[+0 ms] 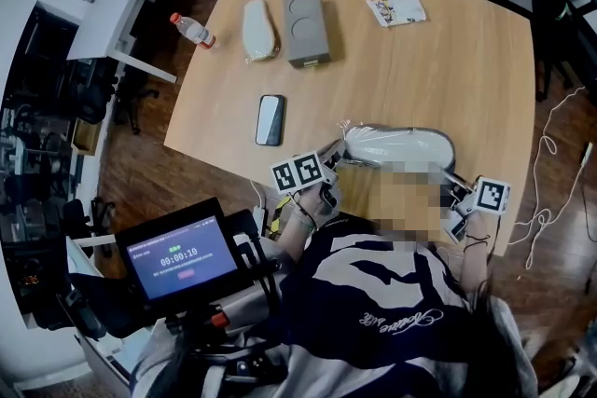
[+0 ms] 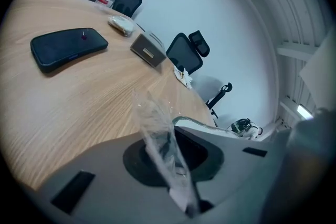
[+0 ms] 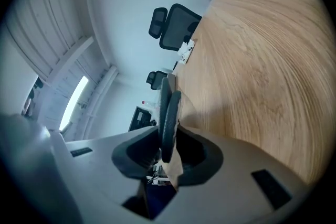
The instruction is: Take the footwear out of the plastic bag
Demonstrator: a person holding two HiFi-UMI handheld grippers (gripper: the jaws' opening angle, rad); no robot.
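Head view: left gripper (image 1: 336, 157) pinches plastic bag (image 1: 358, 134), right gripper (image 1: 454, 189) clamps footwear (image 1: 410, 145), at opposite ends.

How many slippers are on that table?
2. The far slipper lies between the bottle and grey box; the bagged slipper sits at the near edge, by the person. Part of that edge is hidden.

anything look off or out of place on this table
Nothing stands out. The phone, grey box and other slipper lie flat on the table; the left gripper pinches the plastic bag, the right gripper the bagged slipper.
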